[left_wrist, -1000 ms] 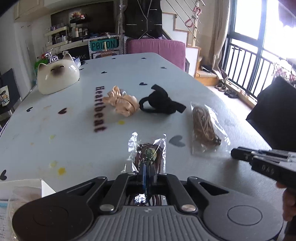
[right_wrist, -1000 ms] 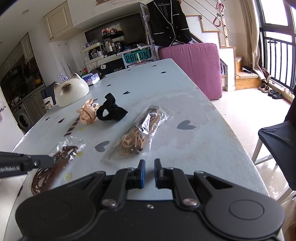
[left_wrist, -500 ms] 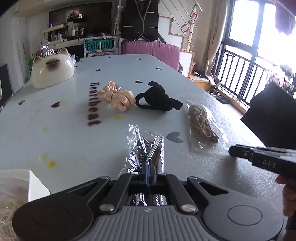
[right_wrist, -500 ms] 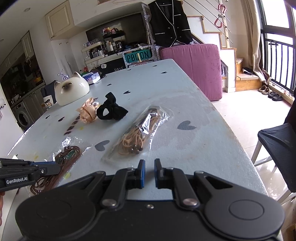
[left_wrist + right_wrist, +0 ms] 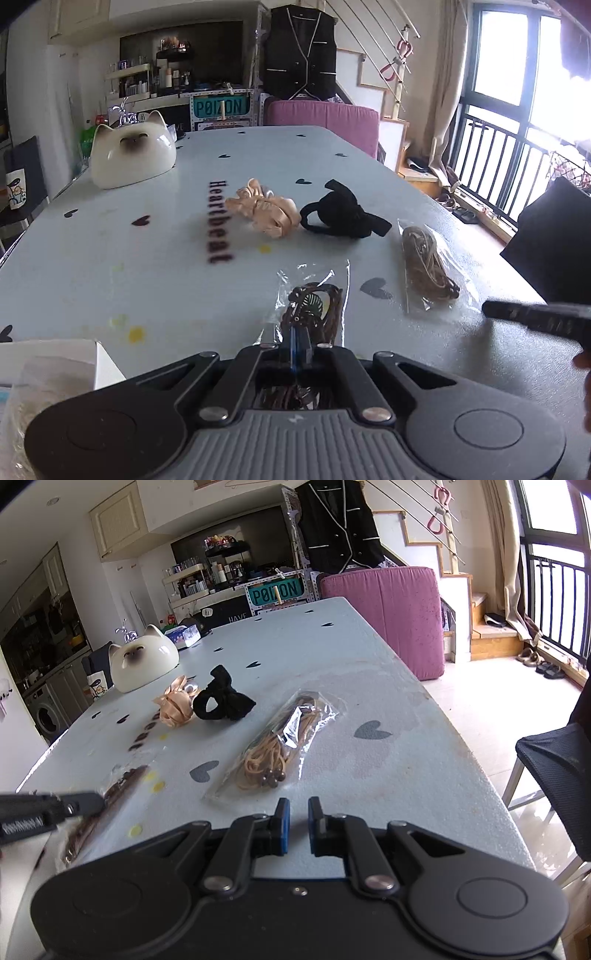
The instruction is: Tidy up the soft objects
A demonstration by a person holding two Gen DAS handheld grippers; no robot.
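Observation:
My left gripper (image 5: 299, 332) is shut on a clear bag of brown hair cords (image 5: 314, 295), pinching its near end just above the table. From the right wrist view the same left gripper (image 5: 99, 803) holds the bag (image 5: 122, 779) edge-on. My right gripper (image 5: 298, 808) hovers shut with only a narrow gap and nothing between the blue pads, just short of a second clear bag of tan hair ties (image 5: 280, 746). Farther back lie a peach satin scrunchie (image 5: 264, 212) and a black bow scrunchie (image 5: 340, 214), side by side.
A cat-shaped ceramic dish (image 5: 131, 155) sits at the table's far left. A white box (image 5: 55, 354) with a bag of pale bands is at the near left corner. A black chair (image 5: 554, 768) stands beyond the table's right edge (image 5: 480, 775), and a purple seat (image 5: 388, 613) at the far end.
The left gripper has tilted slightly with the brown-cord bag, which now looks more edge-on in the right wrist view. The right gripper has stayed where it was.

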